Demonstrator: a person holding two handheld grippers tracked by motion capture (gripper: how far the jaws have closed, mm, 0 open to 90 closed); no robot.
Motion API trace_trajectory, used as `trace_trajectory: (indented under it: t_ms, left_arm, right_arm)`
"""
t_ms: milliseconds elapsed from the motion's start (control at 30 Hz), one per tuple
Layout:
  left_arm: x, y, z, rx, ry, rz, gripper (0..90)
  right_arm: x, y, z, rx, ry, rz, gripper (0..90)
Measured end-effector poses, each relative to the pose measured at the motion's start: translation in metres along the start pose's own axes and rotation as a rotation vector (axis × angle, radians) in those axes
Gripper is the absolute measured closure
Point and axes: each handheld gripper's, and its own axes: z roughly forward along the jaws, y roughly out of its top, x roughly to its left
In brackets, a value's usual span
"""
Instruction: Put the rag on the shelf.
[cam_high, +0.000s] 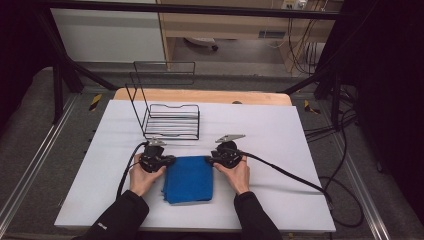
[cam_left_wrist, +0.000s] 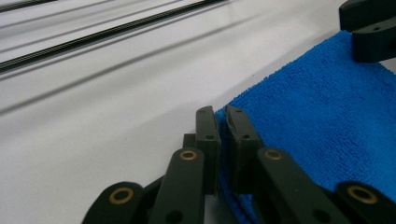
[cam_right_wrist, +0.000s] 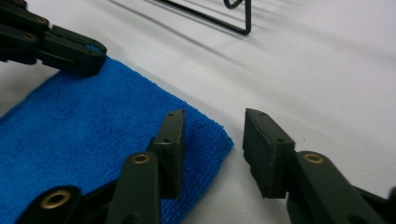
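A folded blue cloth (cam_high: 189, 179) lies flat on the white table (cam_high: 280, 150) between the person's two hands. My left gripper (cam_high: 169, 161) sits at the cloth's far left corner. In the left gripper view its jaws (cam_left_wrist: 222, 116) are shut on the edge of the blue cloth (cam_left_wrist: 327, 116). My right gripper (cam_high: 211, 160) is at the far right corner. In the right gripper view its jaws (cam_right_wrist: 215, 120) stand apart, one pad (cam_right_wrist: 170, 140) over the cloth (cam_right_wrist: 93, 130) and the other on bare table beside the corner, neither pressing.
A black wire rack (cam_high: 170, 120) stands on the table just beyond the cloth, its base wires (cam_right_wrist: 233, 18) close ahead of both grippers. Cables trail from each gripper toward the table's sides. Bare table lies right and left of the hands.
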Motion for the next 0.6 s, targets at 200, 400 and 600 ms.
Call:
trace_trajectory:
  t_ms: [200, 400, 600]
  left_arm:
    - [0.0047, -0.001, 0.0006, 0.002, -0.029, -0.024, 82.8]
    - [0.0027, -0.0012, 0.0007, 0.0, -0.02, -0.01, 82.7]
    - [0.004, -0.0013, 0.0008, -0.001, -0.028, -0.009, 82.8]
  right_arm:
    - [-0.0009, -0.0016, 0.0066, 0.042, 0.011, 0.003, 69.4]
    - [-0.0023, -0.0003, 0.0076, 0.062, 0.041, 0.037, 81.8]
    - [-0.0022, -0.0002, 0.008, 0.07, 0.055, 0.065, 84.6]
